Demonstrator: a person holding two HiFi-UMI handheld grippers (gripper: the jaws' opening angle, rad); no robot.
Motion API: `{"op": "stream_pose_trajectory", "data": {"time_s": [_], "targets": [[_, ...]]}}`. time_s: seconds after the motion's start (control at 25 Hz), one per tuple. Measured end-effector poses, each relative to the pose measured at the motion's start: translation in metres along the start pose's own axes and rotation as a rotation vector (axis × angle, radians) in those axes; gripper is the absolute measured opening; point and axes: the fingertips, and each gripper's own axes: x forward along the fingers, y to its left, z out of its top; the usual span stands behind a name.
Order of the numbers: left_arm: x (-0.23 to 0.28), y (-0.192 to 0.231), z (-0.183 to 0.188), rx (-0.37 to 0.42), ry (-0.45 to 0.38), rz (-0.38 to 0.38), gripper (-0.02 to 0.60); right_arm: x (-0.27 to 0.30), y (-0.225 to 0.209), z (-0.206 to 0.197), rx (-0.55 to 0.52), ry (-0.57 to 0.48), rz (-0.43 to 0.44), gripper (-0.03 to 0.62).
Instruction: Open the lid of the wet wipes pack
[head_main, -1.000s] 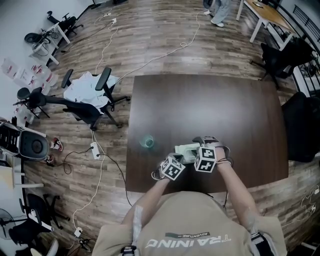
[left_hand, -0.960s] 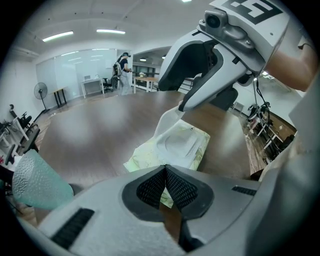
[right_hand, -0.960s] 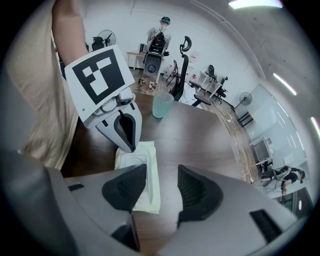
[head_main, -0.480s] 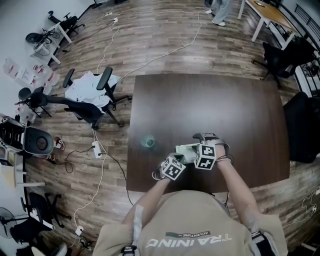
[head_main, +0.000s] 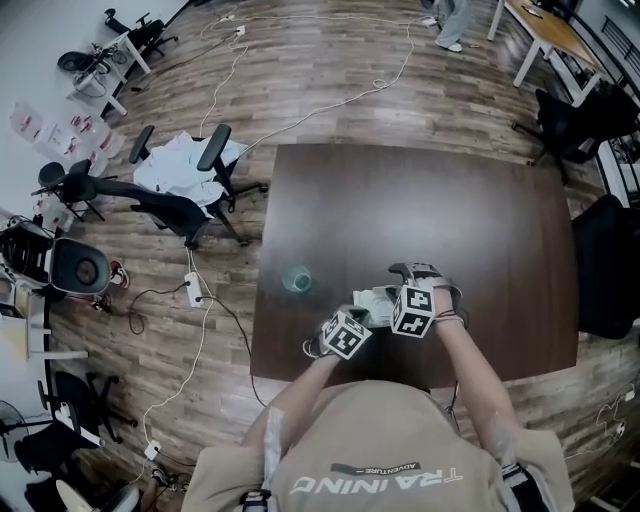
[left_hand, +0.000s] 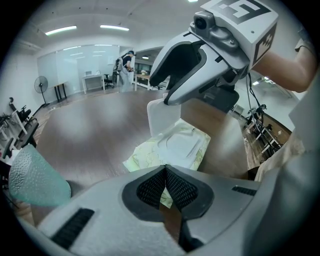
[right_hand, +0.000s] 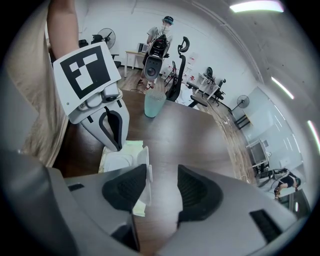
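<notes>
Almost nothing moved since the earlier frames; both tongs remain at the wet wipes pack (head_main: 374, 297).
- Wet wipes pack: pale green, lying flat on the dark tabletop (head_main: 420, 200), near its front edge, just ahead of the person.
- Lid (right_hand: 145, 167): white, hinged up, standing upright over the pack.
- Left tongs (left_hand: 165, 169): closed, pads meeting at the tips, pinching the pack's near edge.
- Right tongs (right_hand: 162, 182): jaws apart with a narrow gap; the raised lid stands between them, just beside one pad, clear of the other.
- Green tumbler (head_main: 296, 280): upright on the tabletop, left of the pack, apart from it
</notes>
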Motion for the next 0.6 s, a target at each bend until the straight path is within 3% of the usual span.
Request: {"op": "stream_pose_trajectory", "data": {"time_s": [0.6], "targets": [[0.003, 0.005, 0.001, -0.028, 0.034, -0.038, 0.009, 0.027, -0.009, -0.009, 0.026, 0.002, 0.031, 0.199]]}}
